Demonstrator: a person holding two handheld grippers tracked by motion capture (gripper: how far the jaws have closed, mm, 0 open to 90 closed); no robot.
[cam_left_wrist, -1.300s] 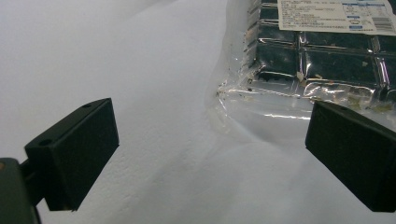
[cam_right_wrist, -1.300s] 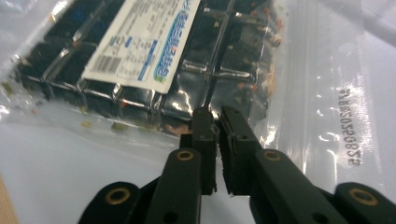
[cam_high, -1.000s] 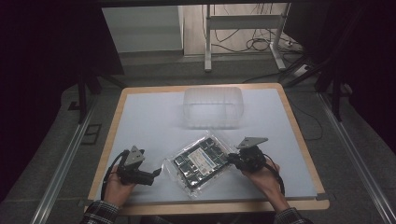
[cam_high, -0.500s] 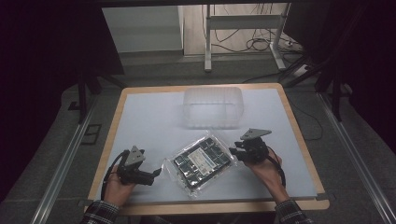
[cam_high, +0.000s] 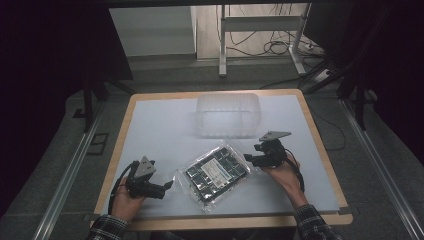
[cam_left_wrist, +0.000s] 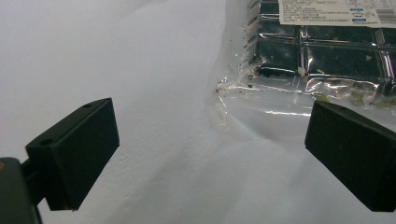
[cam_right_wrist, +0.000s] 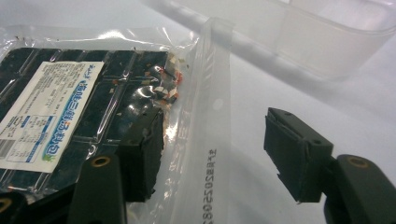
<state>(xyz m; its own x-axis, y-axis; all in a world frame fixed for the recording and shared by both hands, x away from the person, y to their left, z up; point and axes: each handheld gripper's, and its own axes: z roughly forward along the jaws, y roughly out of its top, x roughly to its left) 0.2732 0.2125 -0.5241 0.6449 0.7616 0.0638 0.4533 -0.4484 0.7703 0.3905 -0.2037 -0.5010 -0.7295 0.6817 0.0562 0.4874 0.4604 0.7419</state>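
Over on my left, my left tongs (cam_high: 167, 185) sit low on the white table (cam_high: 155, 135), jaws spread wide with nothing between them, aimed at the near corner of the packet. In the left gripper view that corner's clear plastic edge lies just ahead of the jaws, one jaw close beside it.

Middle of the table now: the seaweed packet (cam_high: 215, 171) lies flat, turned at an angle, white label up, between my two tongs. Behind it, well apart toward the far edge, stands the clear plastic tub (cam_high: 229, 114).

On the right, my right tongs (cam_high: 248, 158) are open too, straddling the packet's sealed strip (cam_right_wrist: 212, 112), one jaw over the dark sheets, the other off the bag. Nothing is pinched yet.

What worries me: that film looks slick and thin. If I close on the seal alone, I reckon it could slip out or crumple, and a hard squeeze over the sheets might crack them.

Count: one packet, one tub, two tongs.
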